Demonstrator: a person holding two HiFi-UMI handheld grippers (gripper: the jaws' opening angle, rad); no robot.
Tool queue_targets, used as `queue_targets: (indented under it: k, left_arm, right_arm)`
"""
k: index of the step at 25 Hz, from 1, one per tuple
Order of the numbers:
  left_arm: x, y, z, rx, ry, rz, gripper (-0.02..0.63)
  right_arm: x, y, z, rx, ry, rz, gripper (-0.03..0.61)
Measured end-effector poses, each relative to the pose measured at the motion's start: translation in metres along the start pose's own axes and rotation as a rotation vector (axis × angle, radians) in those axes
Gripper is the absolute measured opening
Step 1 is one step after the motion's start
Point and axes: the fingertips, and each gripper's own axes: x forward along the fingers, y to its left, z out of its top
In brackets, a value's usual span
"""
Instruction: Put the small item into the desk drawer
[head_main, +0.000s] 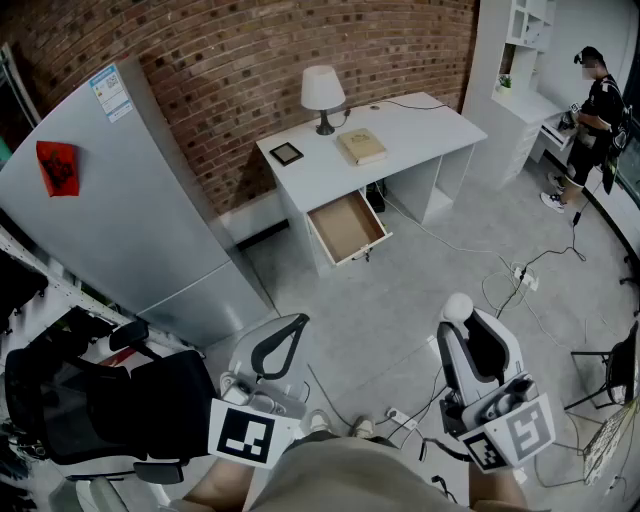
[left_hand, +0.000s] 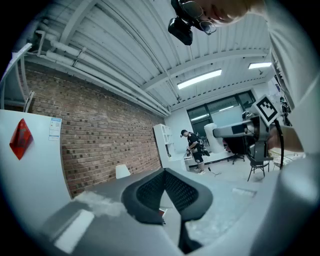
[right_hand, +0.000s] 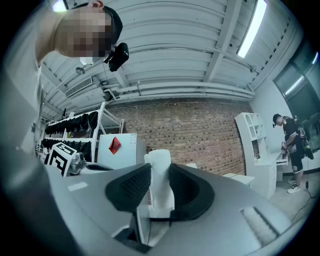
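fig. 1. carry-in phase, shown in the head view and both gripper views.

the right gripper (right_hand: 160, 192) has its 2 jaws set wide but pressed on the small white item (right_hand: 159, 170), which stands upright between the dark pads with its top poking above them. the left gripper (left_hand: 164, 173) has its 2 jaws brought together at the tips, with nothing between them.

the desk drawer (head_main: 347, 228) stands pulled out of the white desk (head_main: 420, 125), and its wooden bottom looks bare. the item is well apart from the drawer, on the drawer's near side, with open floor between them. a power strip (head_main: 525, 277) with trailing cables lies on the floor to the right of the drawer. beyond the drawer, on the desk top, stand a lamp (head_main: 322, 92), a book (head_main: 361, 146) and a small framed object (head_main: 287, 153).

judgement: the step in hand is the approach to the drawer.
- hold the right jaws firm on the item and the gripper near level, so the upright piece does not slip out.
- walk toward the drawer's open front, passing left of the cables.
- bring the item over the drawer's bare bottom and lower it inside the drawer's walls before parting the jaws; a release from above the rim could let it bounce or topple out.
- the empty left gripper is free to steady the drawer front.
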Motion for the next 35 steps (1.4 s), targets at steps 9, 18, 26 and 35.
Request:
queue_targets:
  k: [9, 18, 26, 35]
  left_arm:
    - [0.001, -0.007, 0.002, -0.009, -0.012, 0.007, 0.003]
    - [0.008, -0.019, 0.002, -0.008, -0.01, -0.006, 0.003]
    - [0.011, -0.031, 0.0, -0.004, -0.019, 0.012, 0.003]
    - [0.029, -0.033, -0.002, -0.005, -0.047, -0.01, 0.003]
  right_arm:
    - [-0.007, -0.008, -0.004, 0.029, 0.0, 0.003, 0.123]
    - [-0.014, -0.014, -0.008, 0.026, 0.006, 0.012, 0.123]
    - [-0.026, -0.023, -0.008, 0.014, -0.003, 0.027, 0.123]
    - [-0.015, -0.033, -0.015, -0.011, 0.006, 0.024, 0.123]
